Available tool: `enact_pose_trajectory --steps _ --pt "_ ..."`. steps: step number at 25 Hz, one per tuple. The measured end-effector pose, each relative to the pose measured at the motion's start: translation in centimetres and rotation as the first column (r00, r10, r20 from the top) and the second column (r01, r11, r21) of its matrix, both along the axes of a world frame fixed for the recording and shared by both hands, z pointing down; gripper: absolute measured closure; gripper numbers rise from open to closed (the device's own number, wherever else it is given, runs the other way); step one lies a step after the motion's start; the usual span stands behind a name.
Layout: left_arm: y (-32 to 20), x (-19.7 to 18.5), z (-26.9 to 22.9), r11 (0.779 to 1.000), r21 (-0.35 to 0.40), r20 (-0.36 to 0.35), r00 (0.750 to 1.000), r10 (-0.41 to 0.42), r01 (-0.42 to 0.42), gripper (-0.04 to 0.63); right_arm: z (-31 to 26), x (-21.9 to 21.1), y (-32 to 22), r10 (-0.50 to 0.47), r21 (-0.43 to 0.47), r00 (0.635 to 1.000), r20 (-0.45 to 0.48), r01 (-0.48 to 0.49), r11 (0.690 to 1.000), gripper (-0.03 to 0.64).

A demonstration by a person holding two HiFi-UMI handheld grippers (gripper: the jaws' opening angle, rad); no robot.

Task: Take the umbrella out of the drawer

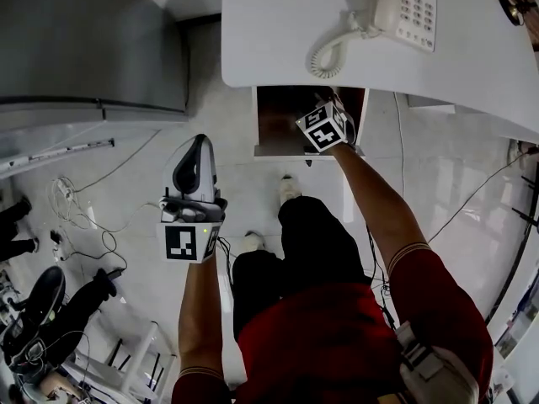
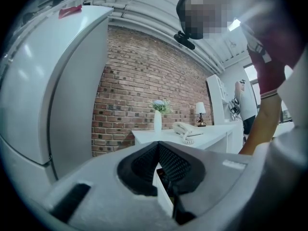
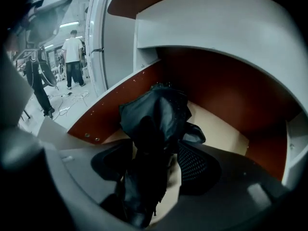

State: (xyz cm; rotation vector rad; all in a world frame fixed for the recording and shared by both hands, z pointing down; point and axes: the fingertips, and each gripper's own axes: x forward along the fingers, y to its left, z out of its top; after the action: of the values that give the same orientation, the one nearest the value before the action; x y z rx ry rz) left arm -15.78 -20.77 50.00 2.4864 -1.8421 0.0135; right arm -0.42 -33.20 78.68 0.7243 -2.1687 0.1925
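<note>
Head view: person stands at a white desk (image 1: 278, 32) with a telephone (image 1: 404, 7) on it. The drawer (image 1: 269, 120) beneath is pulled open. Right gripper (image 1: 327, 118) is sunk into it, angled down. Left gripper (image 1: 197, 154) is held apart, out over the floor. The umbrella cannot be made out from here.

Left gripper view: tongs pressed together at the tips, nothing pinched. Pointing level towards the desk and a brick wall (image 2: 134, 90).

Right gripper view: tongs spread wide. The folded black umbrella (image 3: 156, 114) lies on the drawer bottom and runs up between the pads, with a gap showing at the right pad (image 3: 195, 170).

Step in hand, as I read it: the reach, grasp not yet made. Next: close squarely on the bundled fabric, then lift clear of the drawer wall.
</note>
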Motion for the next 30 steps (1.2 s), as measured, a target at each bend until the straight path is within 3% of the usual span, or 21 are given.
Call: enact_pose_trajectory --steps 5,11,15,23,30 --pt "-0.2 -0.3 0.6 0.999 -0.015 0.006 1.0 -0.031 0.031 0.594 1.4 -0.4 -0.4 0.0 -0.01 0.999 -0.035 0.0 1.0 0.327" --pt "0.5 -0.3 0.7 0.998 -0.047 0.006 0.999 -0.035 0.036 0.594 2.9 0.0 -1.6 0.07 -0.019 0.991 -0.11 -0.072 0.997 0.31" --pt "1.4 -0.7 0.6 0.998 -0.06 0.015 0.999 -0.035 0.036 0.594 2.6 0.0 -1.5 0.084 -0.026 0.986 -0.141 -0.089 0.996 0.34" --pt "2.4 -1.3 -0.9 0.997 -0.062 0.004 0.999 -0.036 0.037 0.594 0.3 0.3 0.0 0.021 -0.065 0.974 -0.226 -0.036 0.997 0.364" --pt "3.4 -1.0 -2.6 0.999 -0.049 -0.035 0.999 -0.016 0.014 0.594 -3.6 0.6 2.4 -0.024 -0.077 0.969 -0.245 0.005 0.997 0.365"
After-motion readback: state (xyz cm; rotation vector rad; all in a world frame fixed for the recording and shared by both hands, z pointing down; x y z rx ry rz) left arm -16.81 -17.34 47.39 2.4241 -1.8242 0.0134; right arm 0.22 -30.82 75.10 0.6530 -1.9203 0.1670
